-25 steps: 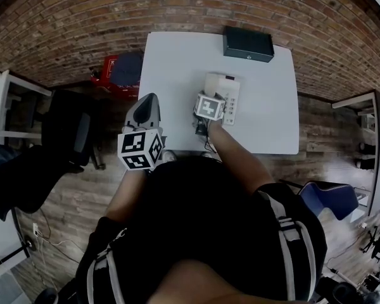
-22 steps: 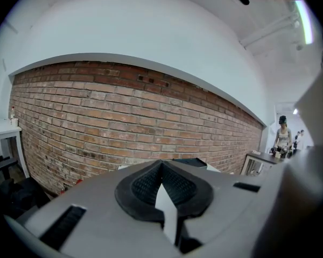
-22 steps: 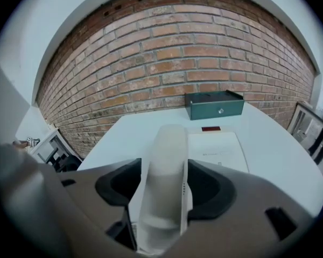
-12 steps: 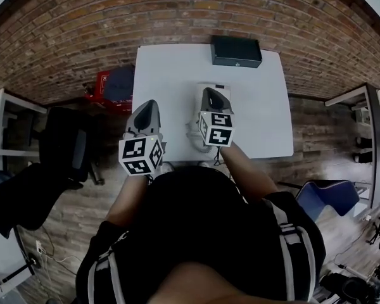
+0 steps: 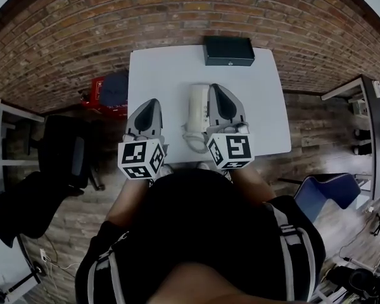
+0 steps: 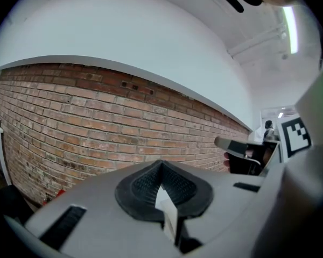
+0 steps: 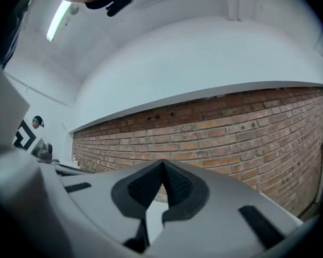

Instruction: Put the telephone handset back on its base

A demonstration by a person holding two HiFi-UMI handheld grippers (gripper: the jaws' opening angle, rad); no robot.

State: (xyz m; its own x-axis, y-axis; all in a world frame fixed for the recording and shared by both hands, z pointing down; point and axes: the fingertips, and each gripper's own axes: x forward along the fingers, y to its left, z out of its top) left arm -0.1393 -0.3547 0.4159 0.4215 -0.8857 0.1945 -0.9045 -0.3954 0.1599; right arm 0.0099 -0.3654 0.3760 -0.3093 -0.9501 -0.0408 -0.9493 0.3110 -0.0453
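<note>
A: Where is the handset [image 5: 197,113]?

B: It lies lengthwise near the middle of the tabletop [image 5: 158,75], its rounded end toward the person. No claw touches it.

A: Is it on the base?

B: It looks that way, but the right claw [image 5: 218,91] hangs just right of the handset and covers most of the base from above. I cannot tell whether both ends sit down in the cradle.

A: And the claws themselves?

B: Both are closed tight with nothing between the pads. The right claw's own view shows only the brick wall [image 7: 247,133] past its tips. The left claw [image 5: 148,104] is the same and sits left of the handset, clear of it.

A: So what could go wrong from here?

B: Mostly a bad seat. If one end rides on the cradle's edge, the handset may rock or slide off at a nudge. The right claw is the likely cause, since it sits so close. A low or sideways pull away from the handset could clip it.

A: Anything else nearby?

B: Only a black box [image 5: 228,50] beyond the handset at the tabletop's far edge, well apart.
</note>
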